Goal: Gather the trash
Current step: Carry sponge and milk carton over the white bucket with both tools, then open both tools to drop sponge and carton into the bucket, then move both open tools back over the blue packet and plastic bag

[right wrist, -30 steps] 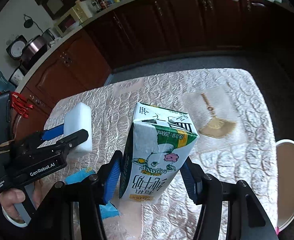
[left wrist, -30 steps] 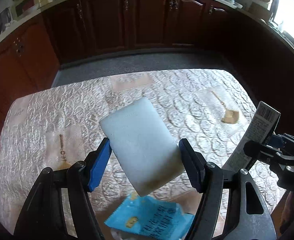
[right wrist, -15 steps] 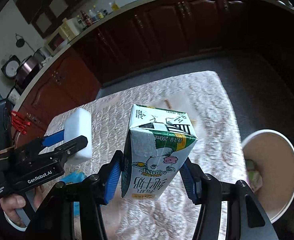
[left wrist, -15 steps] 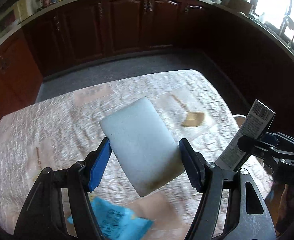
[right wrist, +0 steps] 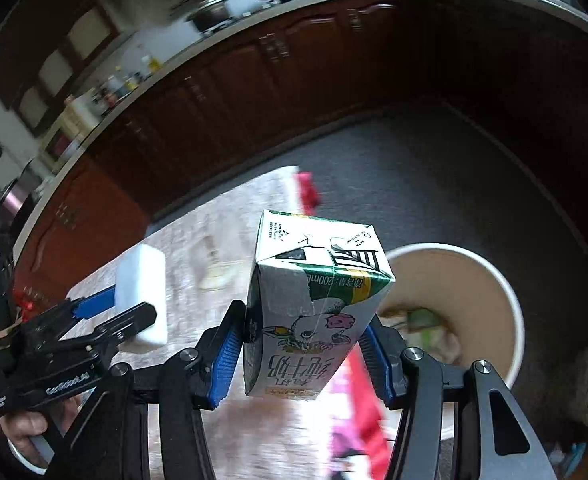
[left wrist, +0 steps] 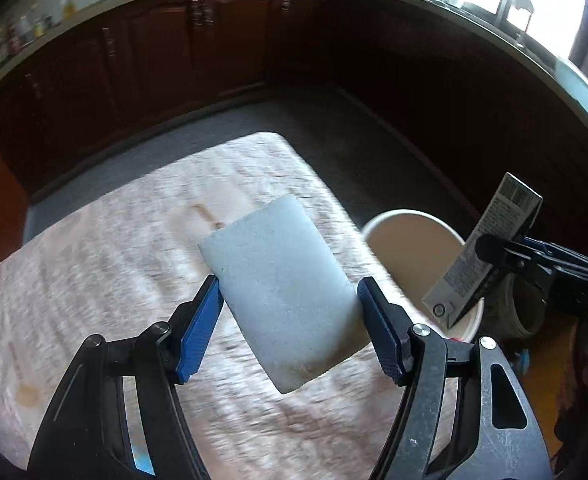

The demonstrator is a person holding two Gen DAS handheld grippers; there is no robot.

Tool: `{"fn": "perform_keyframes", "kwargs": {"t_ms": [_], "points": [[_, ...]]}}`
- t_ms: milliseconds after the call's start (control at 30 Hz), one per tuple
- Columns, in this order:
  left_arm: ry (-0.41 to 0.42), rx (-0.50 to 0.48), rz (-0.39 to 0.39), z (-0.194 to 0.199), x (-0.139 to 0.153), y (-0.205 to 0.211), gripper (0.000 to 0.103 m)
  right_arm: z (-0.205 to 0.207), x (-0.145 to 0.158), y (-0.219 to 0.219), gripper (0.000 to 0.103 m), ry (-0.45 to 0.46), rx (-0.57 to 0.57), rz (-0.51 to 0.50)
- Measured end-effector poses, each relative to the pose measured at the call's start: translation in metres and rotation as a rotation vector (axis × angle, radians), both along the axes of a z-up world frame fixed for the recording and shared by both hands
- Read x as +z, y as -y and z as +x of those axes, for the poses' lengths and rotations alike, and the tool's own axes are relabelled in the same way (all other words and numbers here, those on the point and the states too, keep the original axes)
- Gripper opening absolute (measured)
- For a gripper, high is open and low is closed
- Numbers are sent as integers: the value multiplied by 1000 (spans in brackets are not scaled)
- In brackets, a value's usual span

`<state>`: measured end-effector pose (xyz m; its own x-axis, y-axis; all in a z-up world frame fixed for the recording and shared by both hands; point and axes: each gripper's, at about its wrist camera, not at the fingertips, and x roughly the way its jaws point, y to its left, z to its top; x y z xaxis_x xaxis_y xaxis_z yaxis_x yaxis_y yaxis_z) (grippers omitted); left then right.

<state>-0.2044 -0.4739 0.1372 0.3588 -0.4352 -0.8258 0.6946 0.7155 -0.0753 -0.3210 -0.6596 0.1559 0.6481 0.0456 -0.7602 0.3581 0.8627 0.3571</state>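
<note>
My left gripper (left wrist: 290,324) is shut on a white foam block (left wrist: 282,284) and holds it above the table's right edge. It also shows in the right wrist view (right wrist: 144,300). My right gripper (right wrist: 301,356) is shut on a small milk carton (right wrist: 313,312), held upright just left of a round white trash bin (right wrist: 509,308). The carton also shows in the left wrist view (left wrist: 485,252), over the bin (left wrist: 409,240). Some trash lies in the bin's bottom.
The table wears a pale quilted cloth (left wrist: 114,264). A red and pink wrapper (right wrist: 357,420) lies on its edge below the carton. Dark wooden cabinets (left wrist: 214,48) ring the grey floor (right wrist: 433,184).
Both grippers swung right with their loads, from over the table's middle towards its right edge. The bin came fully into view and the blue packet dropped out of view.
</note>
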Motion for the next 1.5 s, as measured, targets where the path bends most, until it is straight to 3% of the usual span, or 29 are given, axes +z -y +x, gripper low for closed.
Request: {"fn": "perform_keyframes", "kwargs": {"t_ms": [467, 667, 900, 1200, 1500], "points": [[-207, -114, -88, -11, -36, 97, 71, -36, -56, 84, 53, -145, -189, 2], [-267, -124, -90, -11, -59, 116, 73, -38, -83, 104, 59, -219, -218, 31], [-322, -131, -110, -10, -69, 113, 75, -45, -86, 110, 61, -230, -249, 35], [-317, -120, -119, -14, -63, 94, 78, -48, -75, 108, 62, -199, -272, 37], [-150, -51, -89, -12, -38, 48, 78, -38, -65, 85, 63, -174, -229, 22]]}}
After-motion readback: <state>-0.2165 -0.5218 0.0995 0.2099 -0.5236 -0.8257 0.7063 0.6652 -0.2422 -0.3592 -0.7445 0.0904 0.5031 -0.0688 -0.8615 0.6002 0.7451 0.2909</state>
